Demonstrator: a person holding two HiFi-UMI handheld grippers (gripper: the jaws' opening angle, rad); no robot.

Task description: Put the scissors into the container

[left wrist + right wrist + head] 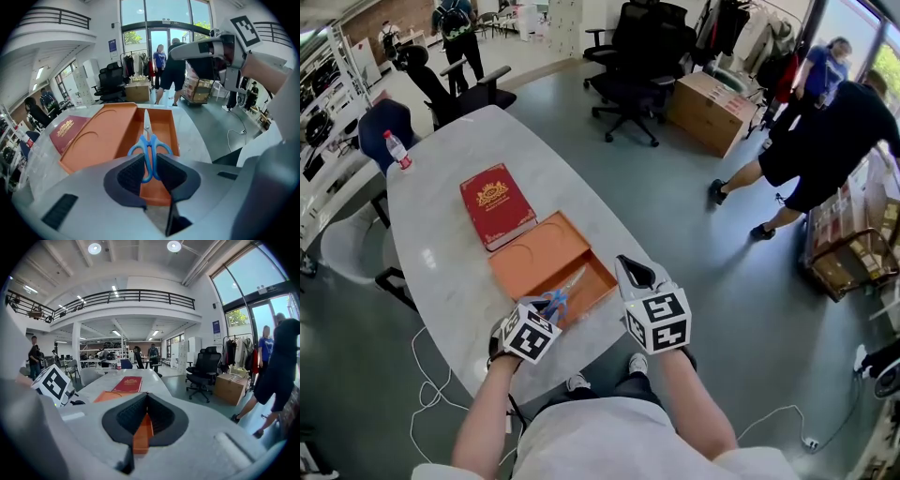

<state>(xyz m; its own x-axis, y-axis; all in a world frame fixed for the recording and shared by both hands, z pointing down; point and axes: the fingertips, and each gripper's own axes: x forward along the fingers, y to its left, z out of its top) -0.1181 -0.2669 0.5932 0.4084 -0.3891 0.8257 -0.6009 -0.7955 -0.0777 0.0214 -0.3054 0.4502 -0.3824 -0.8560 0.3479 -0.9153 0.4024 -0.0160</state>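
Observation:
The orange container [534,255] lies open on the pale table [441,272], a shallow moulded half on the left and a deeper tray on the right. My left gripper [553,306] is shut on the blue handles of the scissors [566,294]. Seen from the left gripper view, the scissors [149,140] point away from me over the deep tray [161,126], blades closed. My right gripper [630,268] hovers by the container's right edge, shut with nothing in it. From the left gripper view the right gripper [174,51] hangs above the table.
A red book [497,202] lies just beyond the container. A water bottle [397,150] stands at the table's far left. The table's edge runs right beside the container. Office chairs [633,56], a cardboard box [712,108] and walking people [825,141] are on the floor beyond.

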